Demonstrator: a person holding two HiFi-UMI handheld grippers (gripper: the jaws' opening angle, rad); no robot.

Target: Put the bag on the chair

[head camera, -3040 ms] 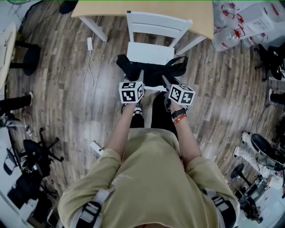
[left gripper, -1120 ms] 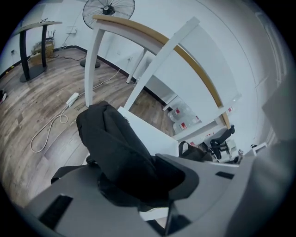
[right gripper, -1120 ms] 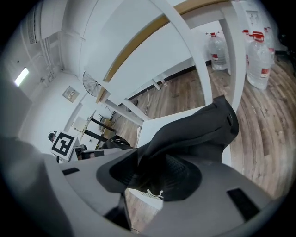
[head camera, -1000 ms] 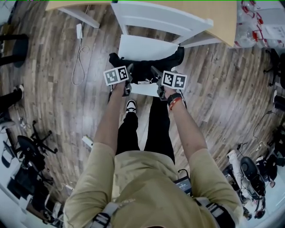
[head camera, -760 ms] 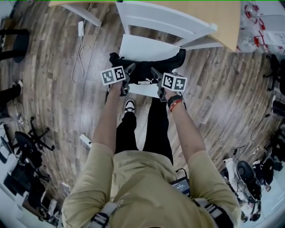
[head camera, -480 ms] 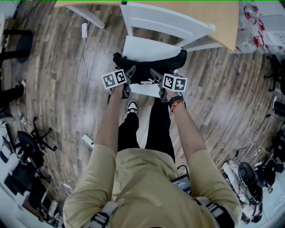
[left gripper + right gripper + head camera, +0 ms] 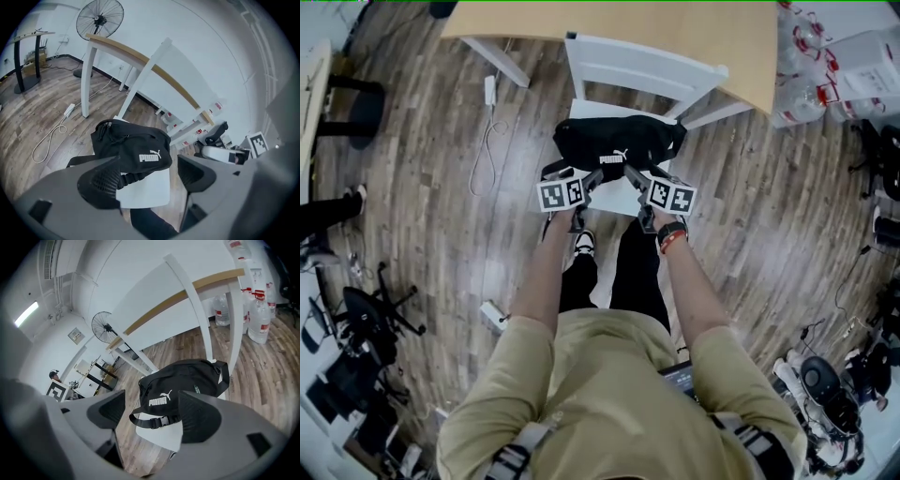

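Observation:
A black waist bag [image 7: 614, 145] with a white logo lies on the seat of the white chair [image 7: 647, 66], free of both grippers. Its buckled strap [image 7: 154, 420] hangs over the seat's front edge. My left gripper [image 7: 591, 178] is open just in front of the bag's left end, with nothing between its fingers. My right gripper [image 7: 630, 173] is open in front of the bag's right end, also with nothing in it. In the left gripper view the bag [image 7: 133, 145] sits beyond the open left gripper [image 7: 147, 176]. In the right gripper view the bag [image 7: 183, 378] lies past the right gripper [image 7: 152, 413].
The chair is tucked against a wooden table [image 7: 609, 23]. A white cable with an adapter [image 7: 490, 122] lies on the floor at the left, and water bottles [image 7: 806, 66] stand at the right. A standing fan [image 7: 100, 21] is by the wall. The person's shoe [image 7: 584, 246] is below the seat.
Both grippers have opened and drawn back from the bag towards the person. The bag now rests on the seat by itself.

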